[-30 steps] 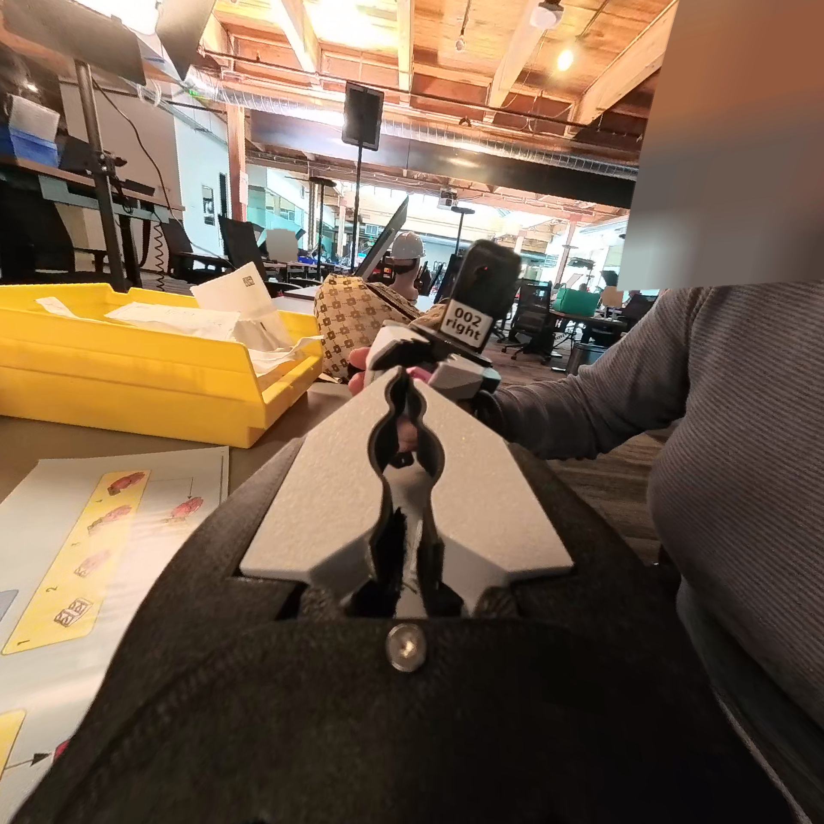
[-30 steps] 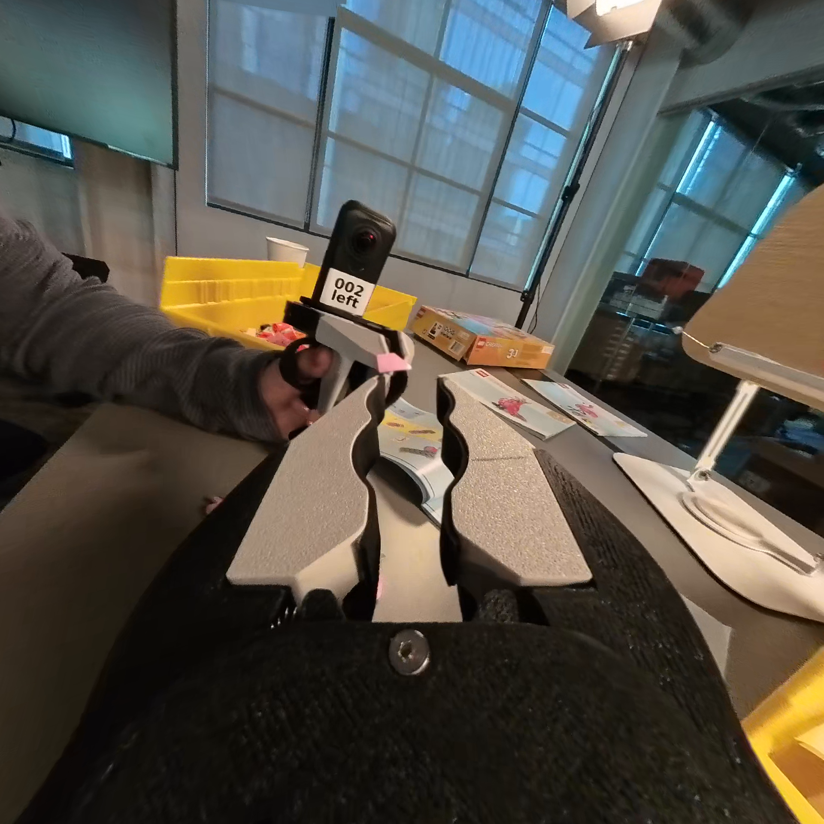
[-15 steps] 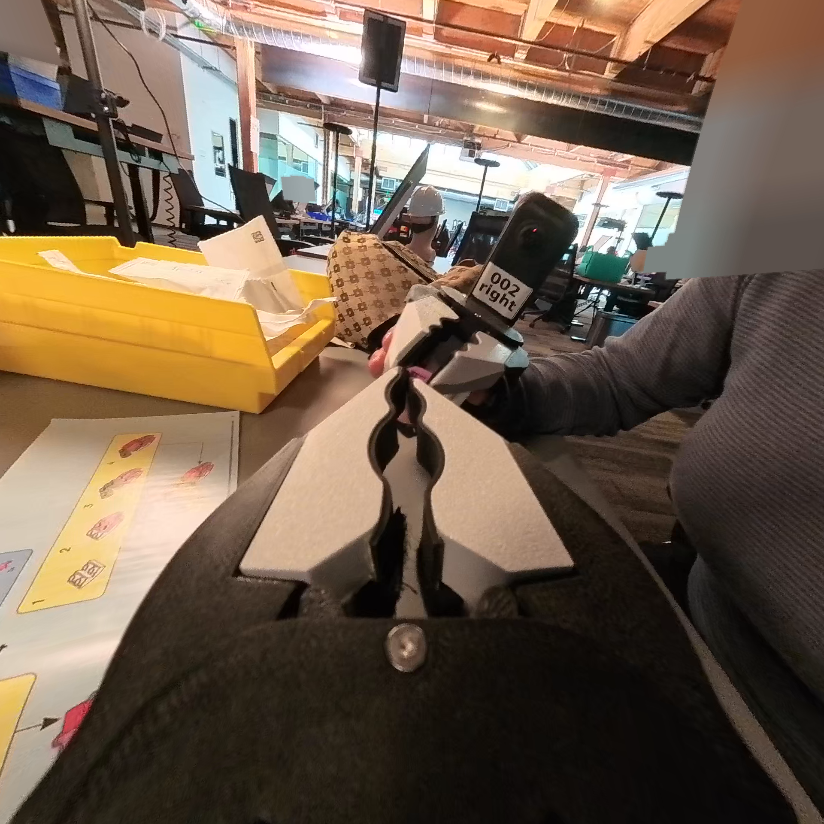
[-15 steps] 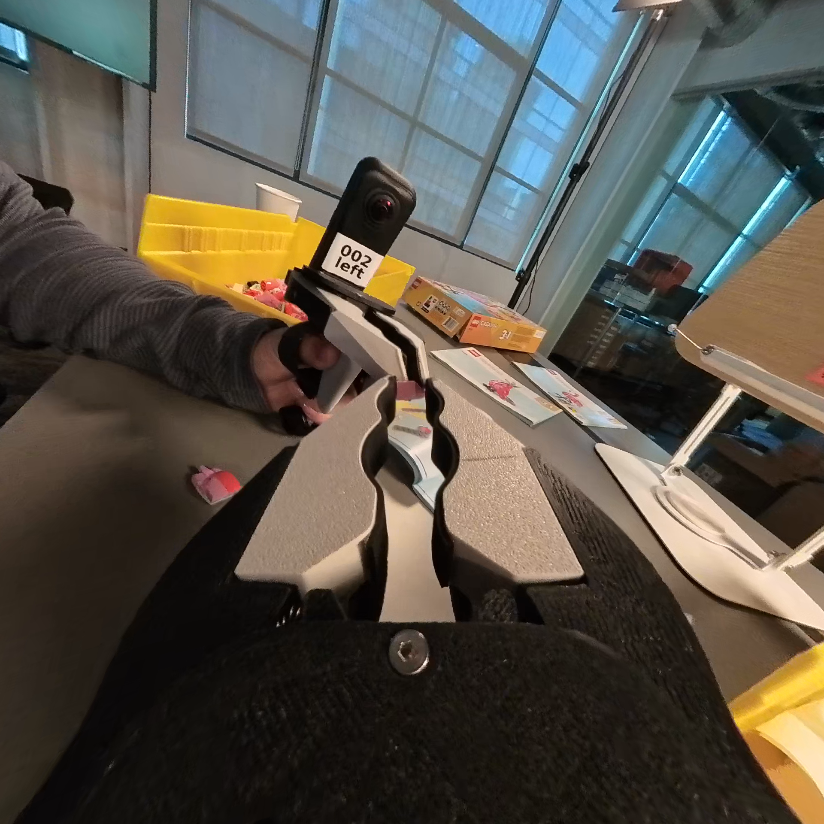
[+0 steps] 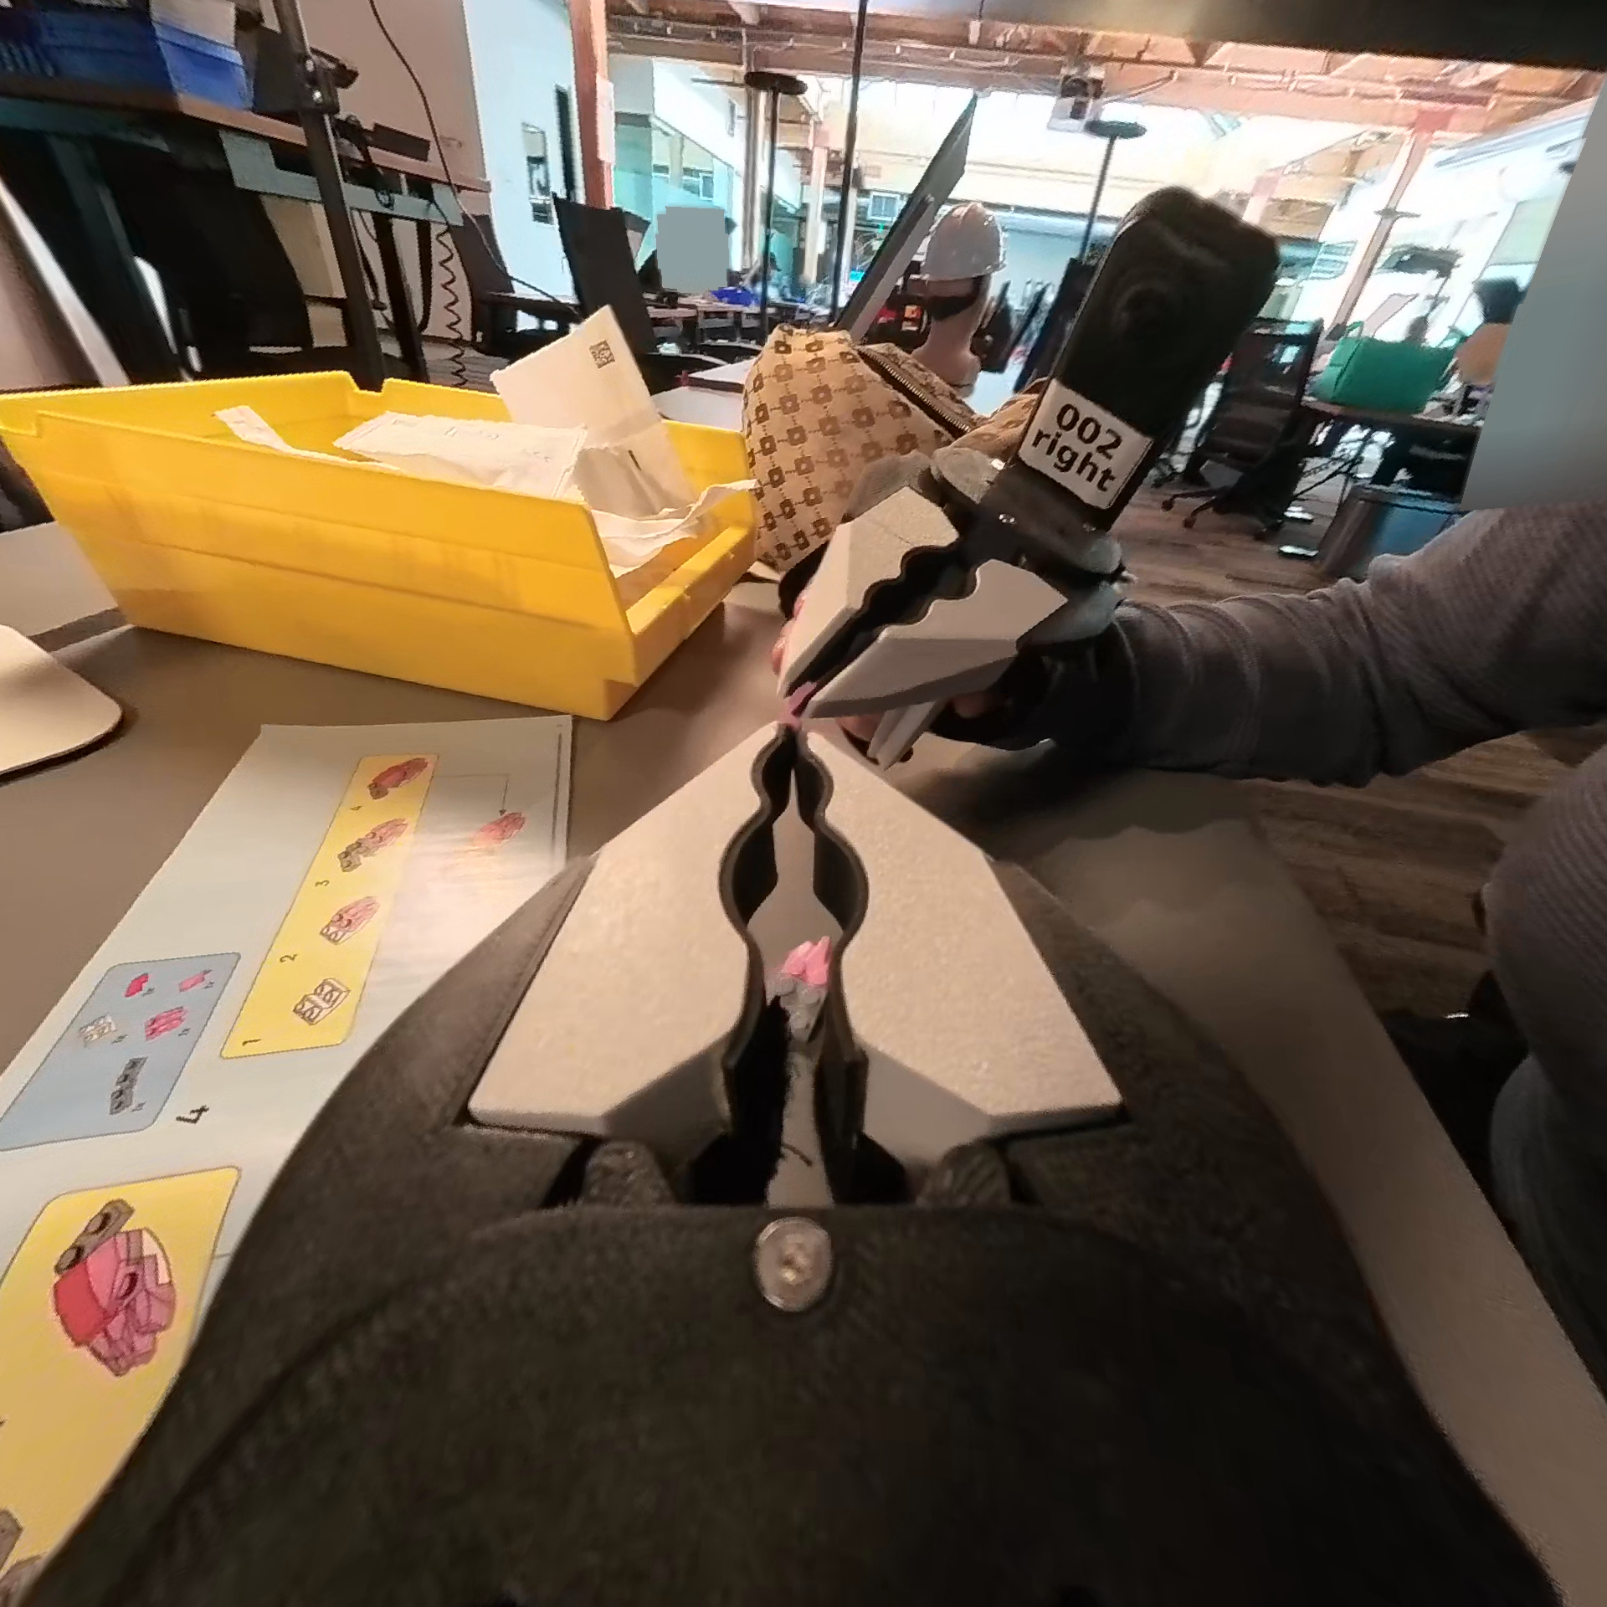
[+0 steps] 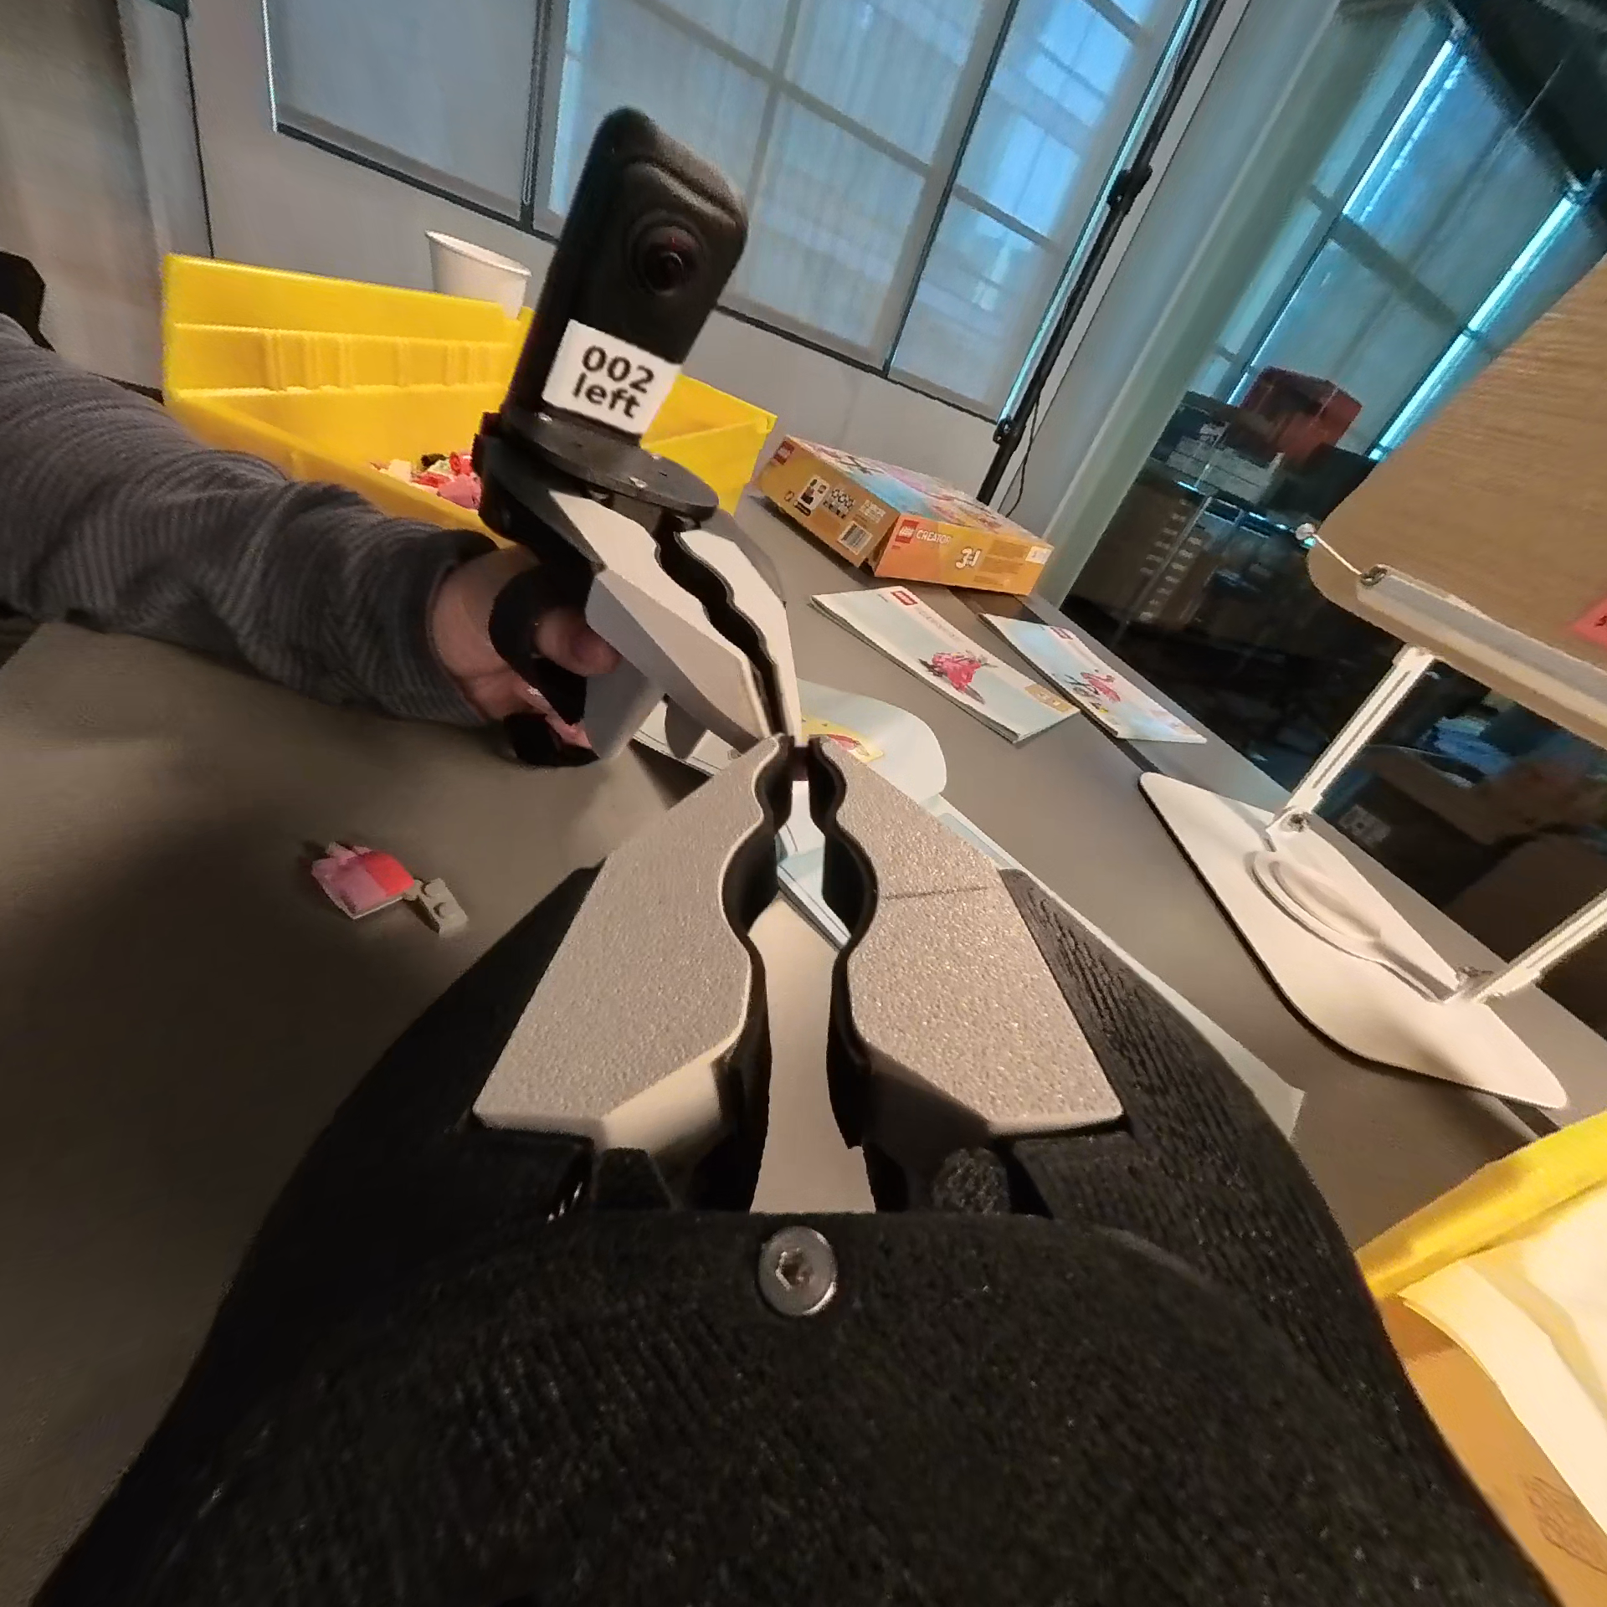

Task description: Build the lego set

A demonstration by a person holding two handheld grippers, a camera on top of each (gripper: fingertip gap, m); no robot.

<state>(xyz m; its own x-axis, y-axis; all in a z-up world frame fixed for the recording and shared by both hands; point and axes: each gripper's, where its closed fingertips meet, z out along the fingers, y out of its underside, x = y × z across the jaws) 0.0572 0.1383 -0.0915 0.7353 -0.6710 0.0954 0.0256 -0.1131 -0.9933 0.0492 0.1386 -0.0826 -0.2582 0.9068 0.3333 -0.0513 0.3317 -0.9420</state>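
A small pink piece (image 5: 793,711) sits where the two grippers' tips meet, above the grey table (image 5: 1087,835). My left gripper (image 5: 793,741) is shut on its near end. In the right wrist view the left gripper (image 6: 785,726) shows tip to tip with my right gripper (image 6: 796,755). My right gripper (image 5: 802,693) is shut on the piece's far end. A pink and red brick assembly (image 6: 361,874) with a grey plate (image 6: 439,902) lies on the table to the left. In the left wrist view the assembly (image 5: 804,974) shows through the finger gap.
An instruction sheet (image 5: 287,896) lies left of my left gripper, with a yellow bin (image 5: 348,539) of papers and a patterned bag (image 5: 826,417) behind. Another yellow bin (image 6: 330,383), a paper cup (image 6: 476,270), toy boxes (image 6: 904,522), booklets (image 6: 939,661) and a white lamp base (image 6: 1348,939) stand around.
My right gripper's jaws have come together on the pink piece that my left gripper held all along. Both grippers have drawn closer, tip to tip.
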